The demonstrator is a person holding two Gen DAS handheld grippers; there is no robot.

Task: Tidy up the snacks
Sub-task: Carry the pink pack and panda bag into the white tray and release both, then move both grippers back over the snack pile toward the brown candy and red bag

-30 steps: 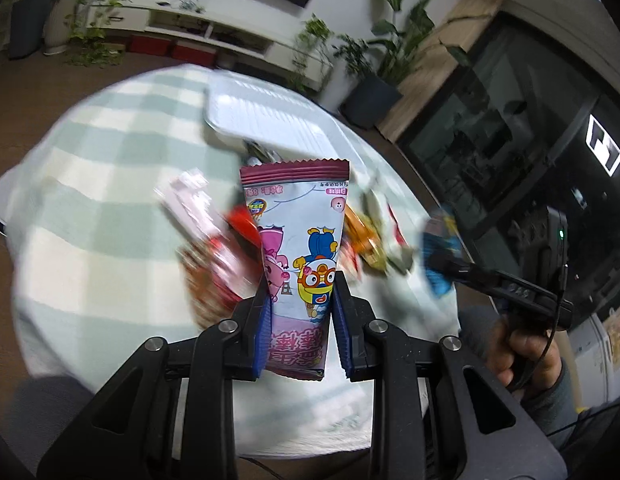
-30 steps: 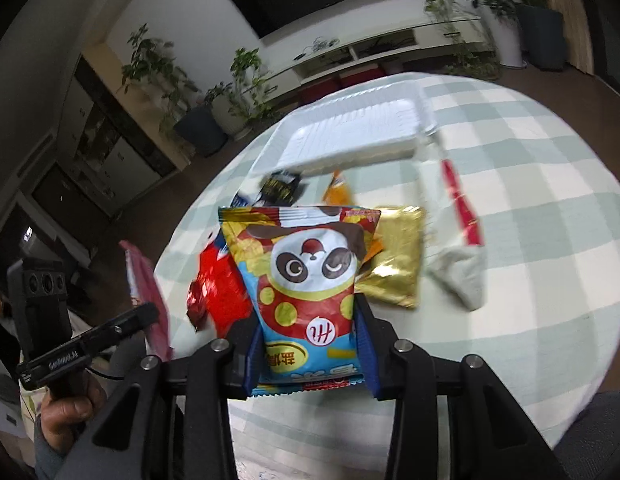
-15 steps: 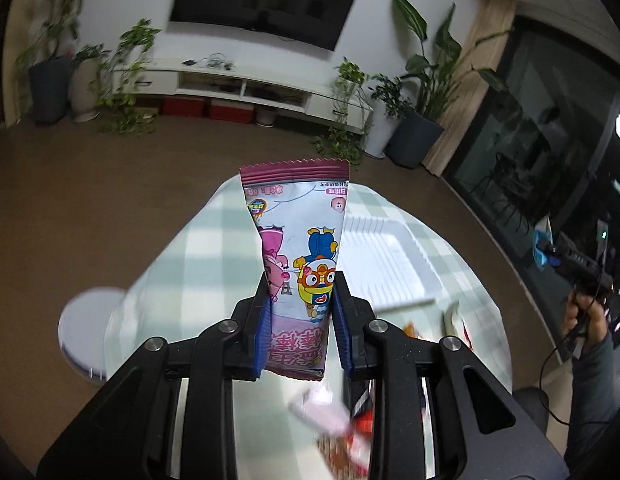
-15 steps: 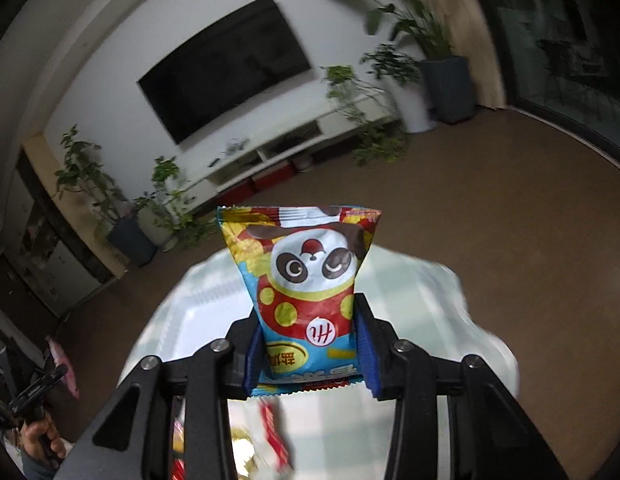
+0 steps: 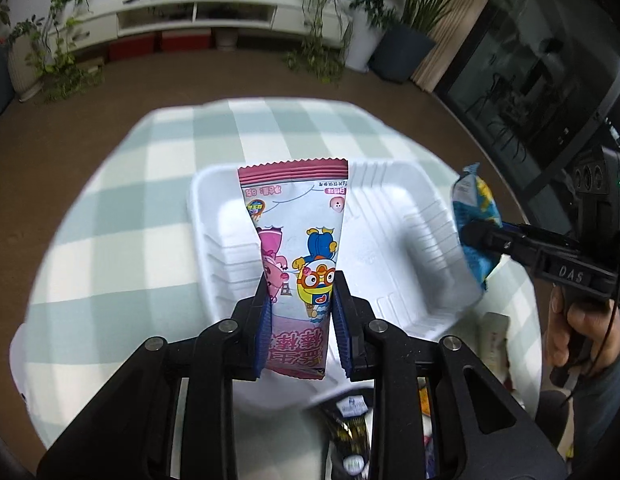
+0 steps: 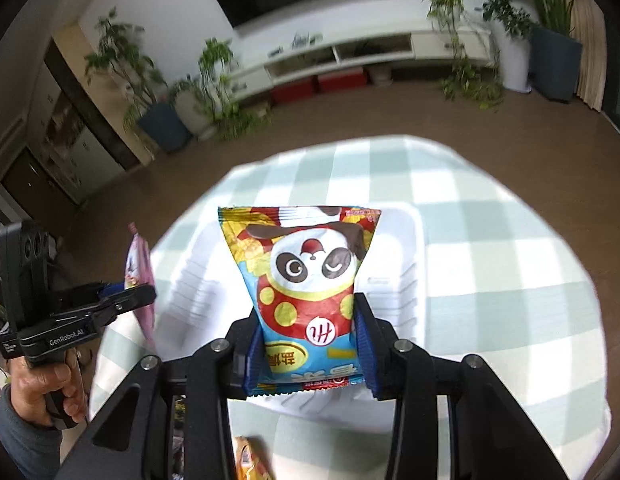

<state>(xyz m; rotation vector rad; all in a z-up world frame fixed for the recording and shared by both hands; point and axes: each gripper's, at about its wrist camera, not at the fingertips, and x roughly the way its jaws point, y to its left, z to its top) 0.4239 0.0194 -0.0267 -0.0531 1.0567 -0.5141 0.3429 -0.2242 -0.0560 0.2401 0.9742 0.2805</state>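
Note:
My left gripper (image 5: 301,312) is shut on a pink and white cartoon snack packet (image 5: 295,248), held upright over the white plastic tray (image 5: 394,248). My right gripper (image 6: 307,344) is shut on a blue and red panda snack bag (image 6: 305,280), held upright above the same tray (image 6: 189,284). In the left wrist view the right gripper (image 5: 476,236) with its blue bag (image 5: 476,216) is at the tray's right edge. In the right wrist view the left gripper (image 6: 143,294) with the pink packet (image 6: 139,276) is at the tray's left side.
The tray sits on a round table with a green and white checked cloth (image 5: 121,216). Loose snack packets lie near the table's near edge, a dark one (image 5: 350,436) and an orange one (image 6: 249,460). Behind are a brown floor, potted plants and a TV cabinet (image 6: 350,56).
Both grippers have swung from looking out at the room to looking down at the tray, and now hover over it with their packets still held.

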